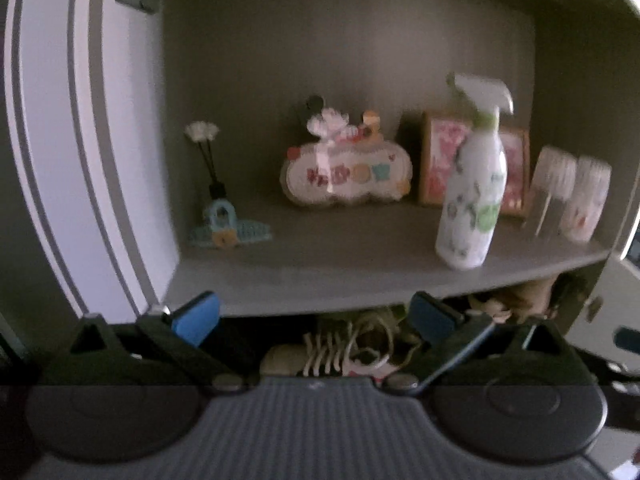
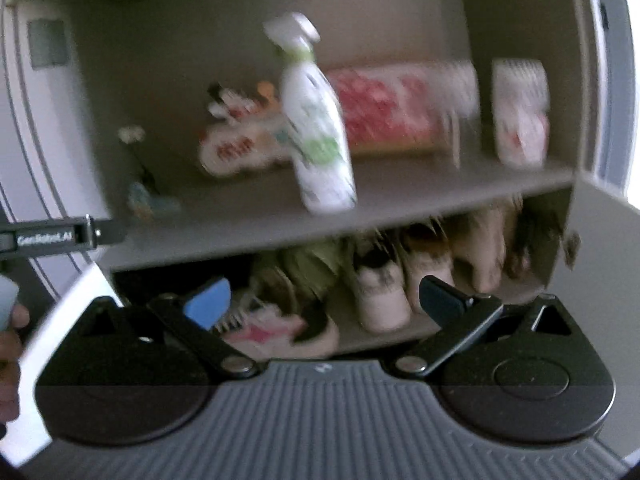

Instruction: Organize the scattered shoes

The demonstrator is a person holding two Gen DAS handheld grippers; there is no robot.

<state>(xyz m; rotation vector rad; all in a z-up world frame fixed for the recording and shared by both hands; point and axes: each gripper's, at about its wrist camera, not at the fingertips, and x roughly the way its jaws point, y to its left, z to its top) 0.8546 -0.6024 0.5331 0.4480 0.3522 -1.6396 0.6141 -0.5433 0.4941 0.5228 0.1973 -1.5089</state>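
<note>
Lower right of the frame, shoes (image 2: 384, 296) already line the lower shelf (image 2: 400, 336); both grippers, left (image 1: 316, 318) and right (image 2: 324, 300), gape empty.

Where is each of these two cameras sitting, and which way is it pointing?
Left wrist: on the left gripper, looking along its open fingers at the shelf of ornaments; a laced shoe lies below.
Right wrist: on the right gripper, open, looking at the lower compartment's row of shoes; a hand shows at the left edge.
Shared: the white spray bottle and the shelf.
</note>
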